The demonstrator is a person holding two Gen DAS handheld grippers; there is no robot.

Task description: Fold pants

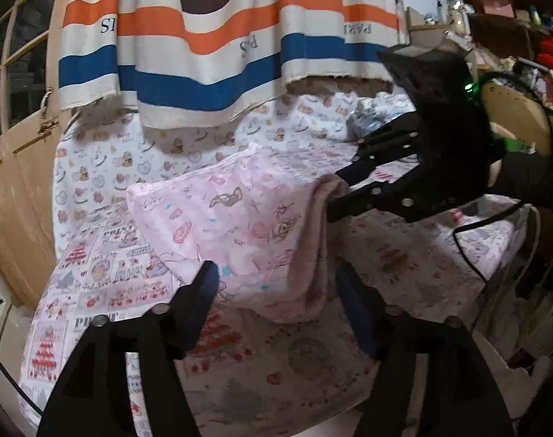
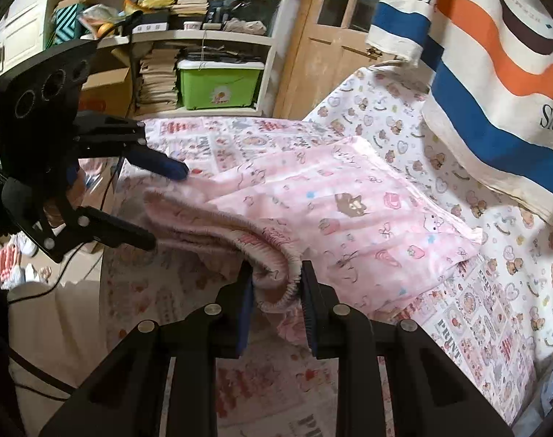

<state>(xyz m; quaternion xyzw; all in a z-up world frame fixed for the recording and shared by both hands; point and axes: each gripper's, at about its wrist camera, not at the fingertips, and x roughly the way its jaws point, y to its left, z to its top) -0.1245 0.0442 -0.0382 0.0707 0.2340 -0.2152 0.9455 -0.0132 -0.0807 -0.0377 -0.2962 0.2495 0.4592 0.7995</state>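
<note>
On the left we've got our left gripper (image 2: 167,204), and its jaws stand wide apart: one blue-padded finger sits just above the pink pants (image 2: 349,200), the other hangs lower, beside the waistband edge, and neither pad presses the cloth. From its own camera, the left gripper (image 1: 276,287) shows the same story, fingers splayed either side of the folded fabric, which drapes between them without being pinched.

Moving to the middle, the pants lie on the printed bedsheet (image 2: 477,327), pink with little cartoon figures, doubled over, the legs stretching away toward the far side of the bed. The elastic waistband end is lifted off the sheet.

And over on the right, our right gripper (image 2: 276,291) has that gathered waistband clamped between its two pads, the ruffled elastic bunched up tight. In the left wrist view the right gripper (image 1: 336,193) bites the fleecy edge of the pants from the side.

Behind it all hangs a striped curtain (image 1: 222,36), orange, blue and brown, above the bed.
</note>
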